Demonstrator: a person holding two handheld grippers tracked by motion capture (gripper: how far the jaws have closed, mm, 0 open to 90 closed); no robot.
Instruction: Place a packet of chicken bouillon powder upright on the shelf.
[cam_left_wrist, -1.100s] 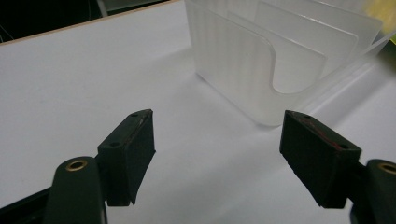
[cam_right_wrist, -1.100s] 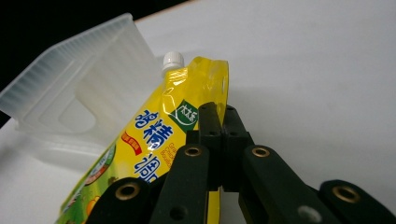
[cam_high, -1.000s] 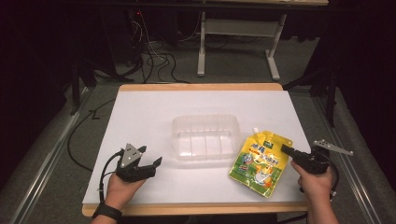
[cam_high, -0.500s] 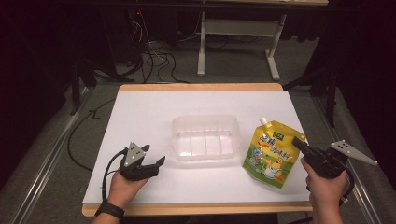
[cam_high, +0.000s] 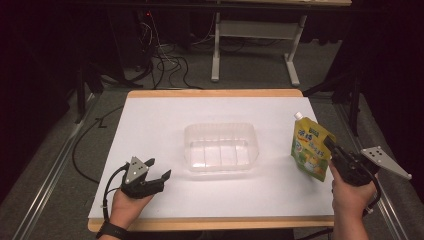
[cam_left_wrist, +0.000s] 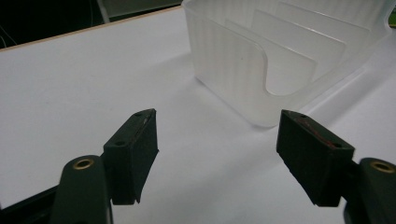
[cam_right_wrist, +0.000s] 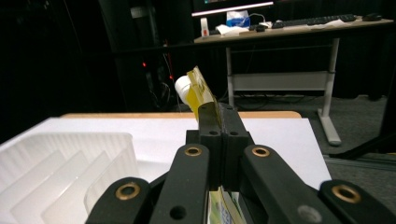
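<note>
A smooth, matt white sheet, paper-like in look, is laid over the table (cam_high: 150, 125), and a strip of light wood is left bare along its edges. The divided container (cam_high: 221, 147) is made of translucent, frosted plastic with a faintly ribbed wall. The yellow pouch (cam_high: 309, 150) is formed of glossy printed film and fitted with a white plastic spout. The left gripper (cam_left_wrist: 215, 154) and right gripper (cam_right_wrist: 219, 121) are built of matt black plastic, set with brass-coloured rivets.

a lab or office workroom: beyond the tongs, past the white-topped table (cam_high: 150, 125), stands a desk (cam_right_wrist: 299, 32) with keyboard (cam_right_wrist: 317, 19) and tissue box (cam_right_wrist: 238, 17), cables (cam_high: 165, 65) on grey carpet, black curtains around.
</note>
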